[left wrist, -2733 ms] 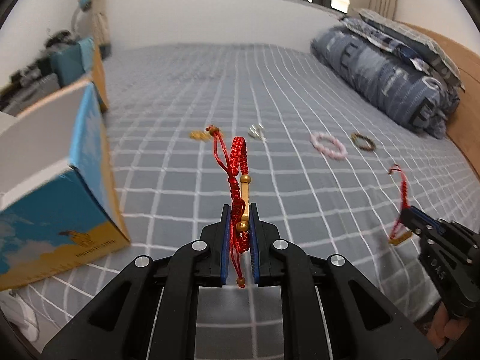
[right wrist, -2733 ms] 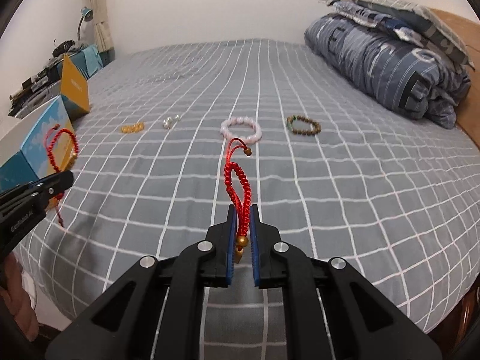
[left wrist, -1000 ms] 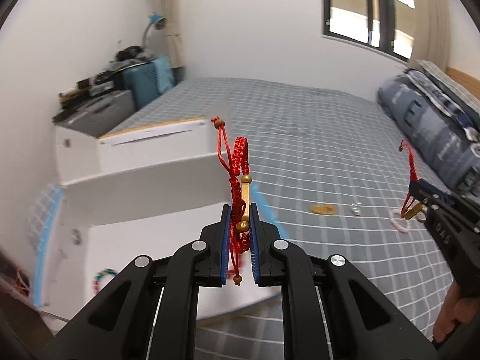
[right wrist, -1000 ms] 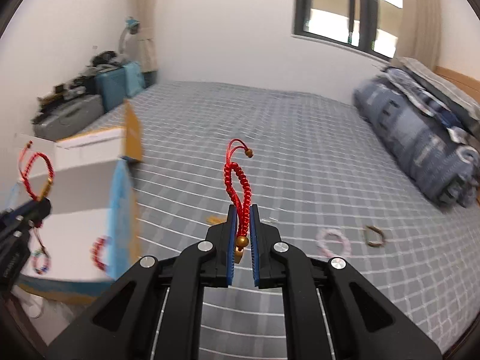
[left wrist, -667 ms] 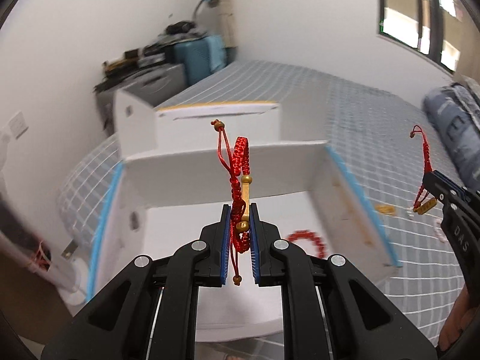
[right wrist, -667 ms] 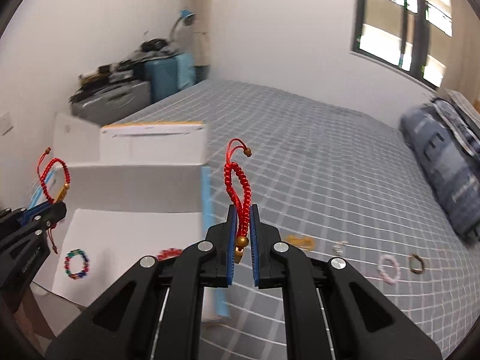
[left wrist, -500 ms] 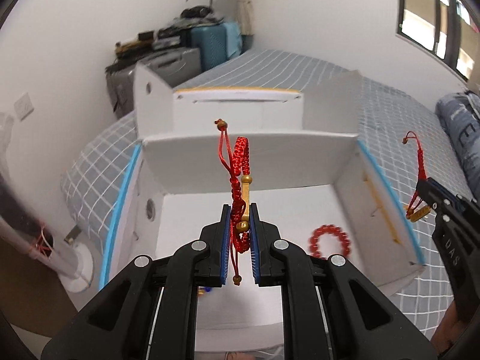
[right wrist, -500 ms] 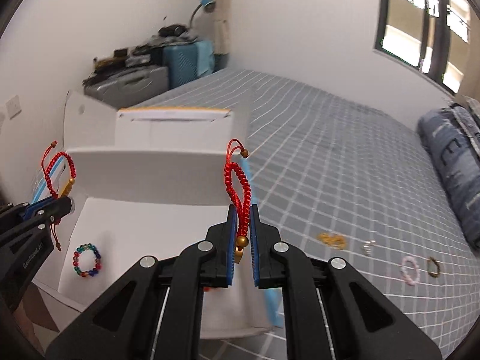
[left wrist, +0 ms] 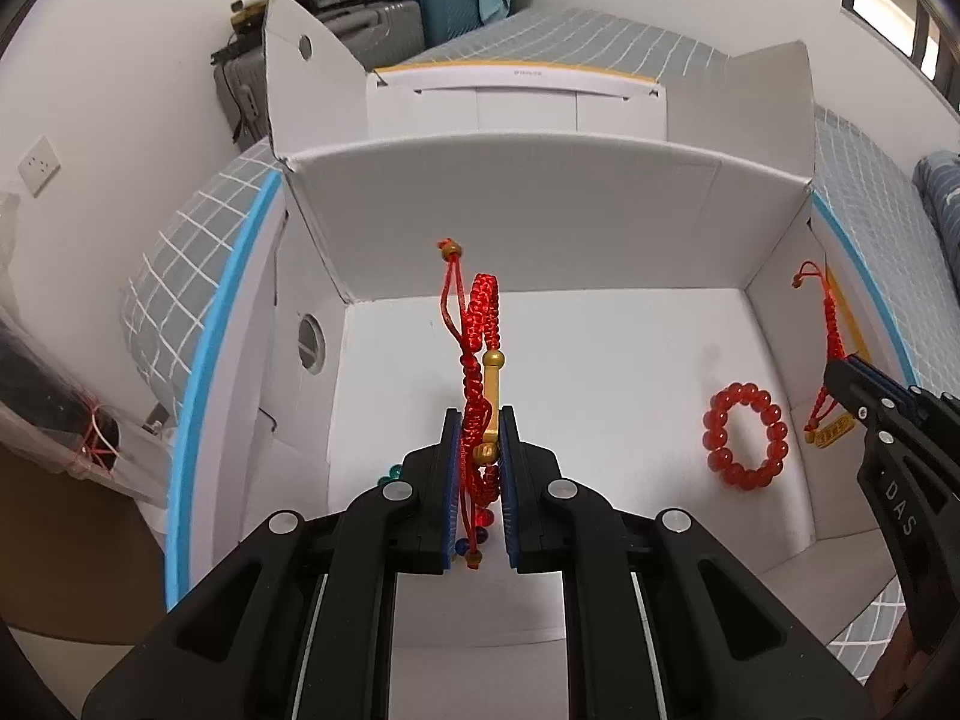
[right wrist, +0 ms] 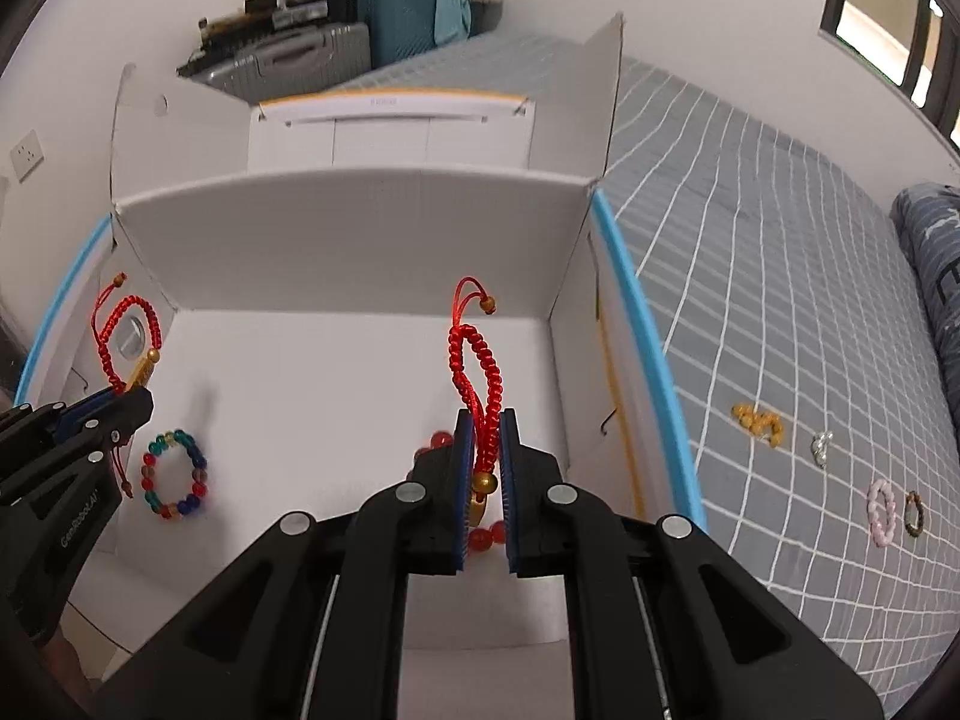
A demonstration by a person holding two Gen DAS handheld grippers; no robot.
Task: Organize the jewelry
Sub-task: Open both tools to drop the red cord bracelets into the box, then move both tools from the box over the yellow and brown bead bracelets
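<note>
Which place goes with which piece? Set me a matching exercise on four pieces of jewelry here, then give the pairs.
Things:
1. red bead bracelet
2. multicolored bead bracelet
3. pink bead bracelet
4. red cord bracelet with gold bar

Places:
A. clamped in the left gripper, held over the box
B. lying on the bedspread, outside the box
C. on the floor of the white box, on the right gripper's side
D. on the box floor, on the left gripper's side

Pairs: 1-C, 2-D, 3-B, 4-A
</note>
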